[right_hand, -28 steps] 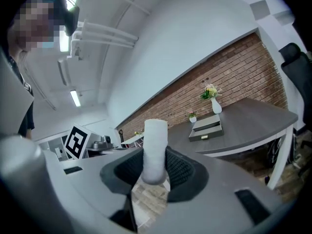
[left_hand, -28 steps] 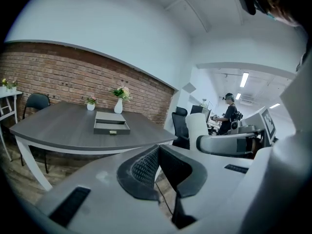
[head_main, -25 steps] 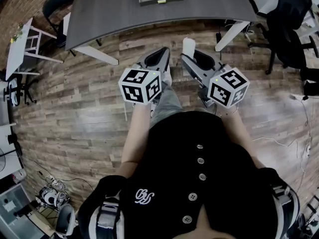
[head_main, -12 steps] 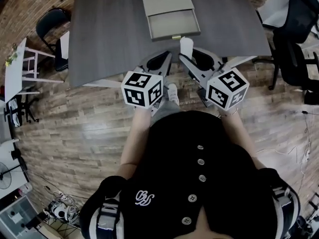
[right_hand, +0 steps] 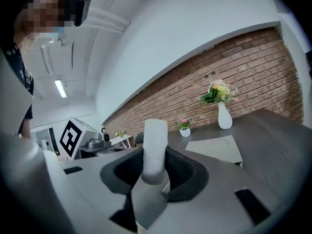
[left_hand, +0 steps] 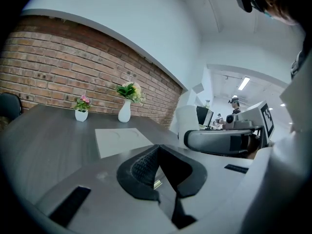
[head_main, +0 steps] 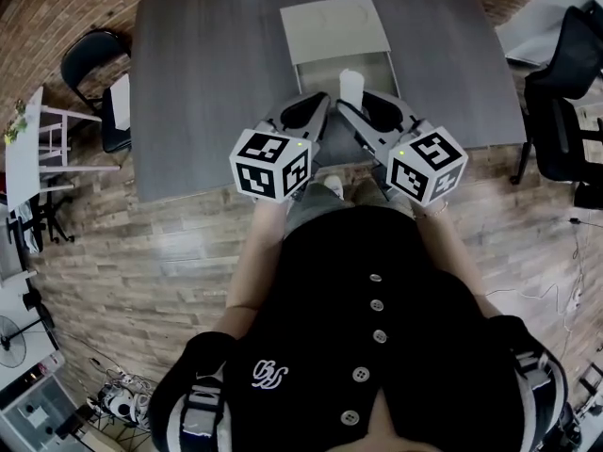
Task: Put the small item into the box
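**Right gripper carrying white item to box, drop could miss**

Head view: the right gripper (head_main: 347, 111) pinched the small white item (head_main: 351, 87), which stood upright from the jaw tips. The left gripper (head_main: 323, 104) sat just beside it, tips nearly meeting. Both hung over the near edge of the grey table (head_main: 198, 73). The item overlapped the open recessed part of the box (head_main: 336, 28) from above. Height over the box could not be judged here. Risk: if released too high, the item could bounce off the rim or land on the flat lid half.

Left gripper view: the jaws were pressed together with nothing between them. The box lid lay flat ahead, with two small vases (left_hand: 124, 112) behind it. The right gripper and its item showed close on the right. Risk: with the two grippers this near, a sideways move of the left one could knock the item.

Right gripper view: the jaws were clamped on the lower end of the item, and most of its length stuck out above the pads. The box was ahead and to the right, well short of the vases. Risk: held low like that, the item looked top-heavy. A quick tilt could make it pivot or slip out before reaching the opening.
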A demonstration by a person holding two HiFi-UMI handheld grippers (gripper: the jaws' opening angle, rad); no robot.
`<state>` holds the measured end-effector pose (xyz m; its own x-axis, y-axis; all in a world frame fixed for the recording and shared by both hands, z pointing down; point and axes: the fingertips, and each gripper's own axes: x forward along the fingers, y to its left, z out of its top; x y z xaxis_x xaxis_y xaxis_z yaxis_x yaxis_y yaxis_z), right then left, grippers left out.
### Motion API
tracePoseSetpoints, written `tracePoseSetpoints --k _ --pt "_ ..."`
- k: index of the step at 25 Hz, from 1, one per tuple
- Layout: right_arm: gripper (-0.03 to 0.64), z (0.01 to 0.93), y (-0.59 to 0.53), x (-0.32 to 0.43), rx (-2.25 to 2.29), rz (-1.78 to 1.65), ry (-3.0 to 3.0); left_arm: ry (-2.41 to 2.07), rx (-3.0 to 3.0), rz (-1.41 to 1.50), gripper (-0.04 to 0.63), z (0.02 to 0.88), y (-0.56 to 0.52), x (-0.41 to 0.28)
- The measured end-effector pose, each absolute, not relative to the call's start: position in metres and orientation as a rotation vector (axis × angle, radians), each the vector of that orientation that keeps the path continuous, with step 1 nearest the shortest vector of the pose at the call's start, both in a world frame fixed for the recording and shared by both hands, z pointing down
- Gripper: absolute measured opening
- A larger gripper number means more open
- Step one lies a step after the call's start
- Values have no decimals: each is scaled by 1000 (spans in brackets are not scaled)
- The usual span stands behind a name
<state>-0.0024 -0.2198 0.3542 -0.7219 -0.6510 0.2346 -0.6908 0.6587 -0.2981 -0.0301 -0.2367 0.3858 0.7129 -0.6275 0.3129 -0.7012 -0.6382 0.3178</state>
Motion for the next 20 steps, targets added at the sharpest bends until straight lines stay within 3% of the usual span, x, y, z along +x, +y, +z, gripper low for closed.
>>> tracePoseSetpoints --k 20 --pt "135 382 -253 7 1008 544 -2675 -1055 2397 233 14 407 -254 -32"
